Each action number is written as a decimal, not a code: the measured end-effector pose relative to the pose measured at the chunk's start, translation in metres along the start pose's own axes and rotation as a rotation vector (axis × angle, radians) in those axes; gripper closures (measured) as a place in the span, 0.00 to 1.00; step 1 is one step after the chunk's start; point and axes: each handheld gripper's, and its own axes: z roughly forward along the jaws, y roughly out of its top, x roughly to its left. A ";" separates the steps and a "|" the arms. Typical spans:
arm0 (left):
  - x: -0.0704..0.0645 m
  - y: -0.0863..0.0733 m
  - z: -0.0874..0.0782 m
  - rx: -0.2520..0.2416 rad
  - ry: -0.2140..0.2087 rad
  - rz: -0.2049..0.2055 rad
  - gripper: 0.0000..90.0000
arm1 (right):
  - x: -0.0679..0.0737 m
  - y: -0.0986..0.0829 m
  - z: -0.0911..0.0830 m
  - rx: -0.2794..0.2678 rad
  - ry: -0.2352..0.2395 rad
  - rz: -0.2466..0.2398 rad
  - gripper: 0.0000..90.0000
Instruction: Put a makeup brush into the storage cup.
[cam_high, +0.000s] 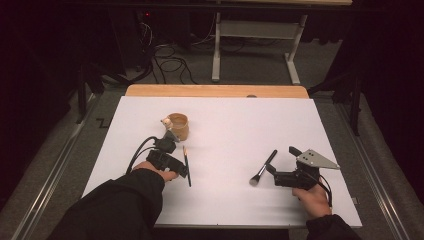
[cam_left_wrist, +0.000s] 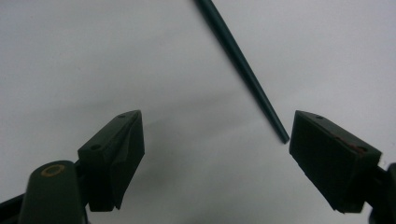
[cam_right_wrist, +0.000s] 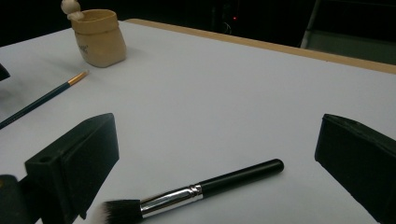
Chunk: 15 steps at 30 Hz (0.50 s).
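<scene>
A thin dark paintbrush with a gold ferrule lies on the white table. My left gripper is open beside its lower end. In the left gripper view the tapered handle ends just in front of the right jaw, and the left gripper holds nothing. A black makeup brush with a silver ferrule lies at the right. My right gripper stands open just to its right. In the right gripper view the makeup brush lies flat across the gap of the right gripper.
A tan cup with a small white figure on its rim stands behind the left gripper; the cup and the thin paintbrush appear far left in the right gripper view. Beyond the table's wooden far edge are a metal frame and cables.
</scene>
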 end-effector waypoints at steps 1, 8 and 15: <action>-0.002 0.001 0.001 0.004 0.000 -0.002 0.22 | 0.000 0.000 0.000 -0.007 0.000 0.004 0.01; -0.010 0.010 0.006 0.012 0.005 -0.009 0.31 | 0.000 0.000 0.000 -0.006 0.003 0.004 0.01; -0.015 0.014 0.009 0.021 0.017 -0.001 0.39 | -0.001 0.000 0.001 -0.005 0.007 0.005 0.01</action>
